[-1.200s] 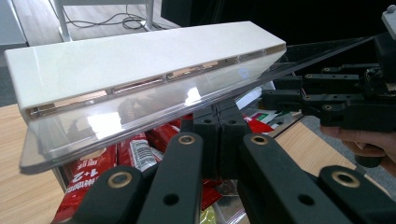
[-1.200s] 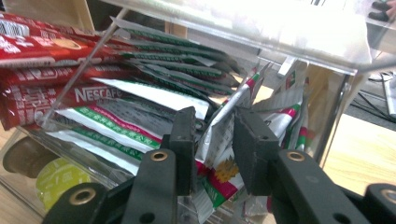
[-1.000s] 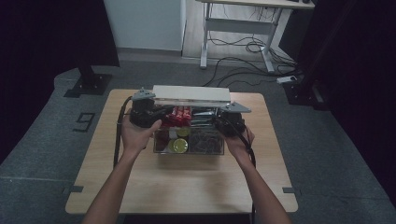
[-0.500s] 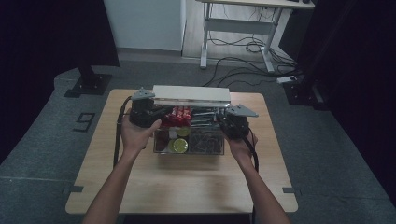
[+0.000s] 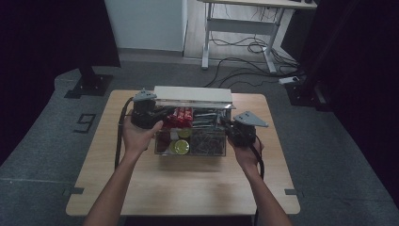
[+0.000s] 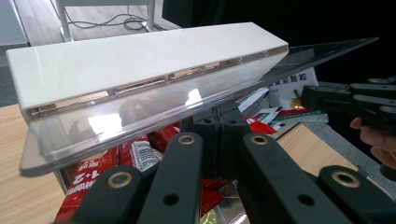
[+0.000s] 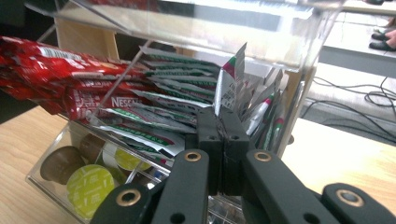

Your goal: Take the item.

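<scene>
A clear plastic organiser box [image 5: 190, 151] stands mid-table, its white-edged lid [image 5: 193, 94] raised at the back. It holds red Nescafe sachets [image 5: 181, 117], white-and-green sachets [image 7: 168, 105] and coffee capsules [image 5: 180, 147]. My left gripper [image 5: 162, 113] is shut at the box's left side; in its own view its tips [image 6: 219, 133] sit just under the clear lid [image 6: 140, 70], above the red sachets [image 6: 135, 154]. My right gripper [image 5: 222, 121] is at the box's right end. Its jaws [image 7: 222, 140] are shut, with a white sachet [image 7: 231, 77] standing up from between them.
The wooden table [image 5: 188, 188] has open surface in front of the box and to both sides. Green and brown capsules [image 7: 88, 184] lie in the box's low front compartment. A desk frame and cables [image 5: 244, 44] are on the floor behind the table.
My right gripper has drawn back from the box, to the right and toward the person. The left gripper has stayed by the lid.
</scene>
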{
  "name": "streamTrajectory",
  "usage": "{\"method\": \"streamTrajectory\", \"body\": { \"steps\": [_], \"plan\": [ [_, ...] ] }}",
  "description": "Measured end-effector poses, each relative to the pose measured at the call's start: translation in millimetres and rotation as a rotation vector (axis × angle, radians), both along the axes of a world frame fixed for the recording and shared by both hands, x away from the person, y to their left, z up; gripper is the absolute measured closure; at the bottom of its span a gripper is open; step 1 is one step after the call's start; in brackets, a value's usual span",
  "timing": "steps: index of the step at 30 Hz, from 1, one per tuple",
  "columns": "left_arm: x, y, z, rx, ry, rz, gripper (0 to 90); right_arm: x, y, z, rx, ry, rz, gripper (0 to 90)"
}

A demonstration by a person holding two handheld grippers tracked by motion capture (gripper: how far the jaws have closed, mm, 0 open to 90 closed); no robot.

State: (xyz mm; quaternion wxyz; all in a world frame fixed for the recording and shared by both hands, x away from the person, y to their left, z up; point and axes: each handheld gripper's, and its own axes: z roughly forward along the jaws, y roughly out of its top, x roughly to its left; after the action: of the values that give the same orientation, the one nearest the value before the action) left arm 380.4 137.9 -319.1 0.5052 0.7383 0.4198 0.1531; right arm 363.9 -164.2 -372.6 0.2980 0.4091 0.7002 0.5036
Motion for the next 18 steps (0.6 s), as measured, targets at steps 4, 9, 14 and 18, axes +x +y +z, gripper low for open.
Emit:
{"method": "streamTrajectory", "body": {
  "steps": [4, 9, 14, 18],
  "plan": [
    [0.5, -0.5, -0.1, -0.001, 0.001, -0.001, 89.1, -3.9, -3.4, 1.6, 0.016, -0.016, 0.006, 88.8],
    [1.2, -0.7, -0.2, 0.000, 0.003, 0.000, 89.1, -9.0, -6.2, 3.3, 0.029, -0.037, 0.011, 88.9],
    [1.8, -0.8, 0.1, -0.001, 0.004, 0.001, 89.1, -11.7, -11.4, 4.6, 0.050, -0.045, 0.012, 88.9],
    [2.1, -1.1, 0.0, -0.003, 0.005, 0.002, 89.1, -15.3, -13.2, 5.5, 0.050, -0.057, 0.014, 89.0]
  ]
}}
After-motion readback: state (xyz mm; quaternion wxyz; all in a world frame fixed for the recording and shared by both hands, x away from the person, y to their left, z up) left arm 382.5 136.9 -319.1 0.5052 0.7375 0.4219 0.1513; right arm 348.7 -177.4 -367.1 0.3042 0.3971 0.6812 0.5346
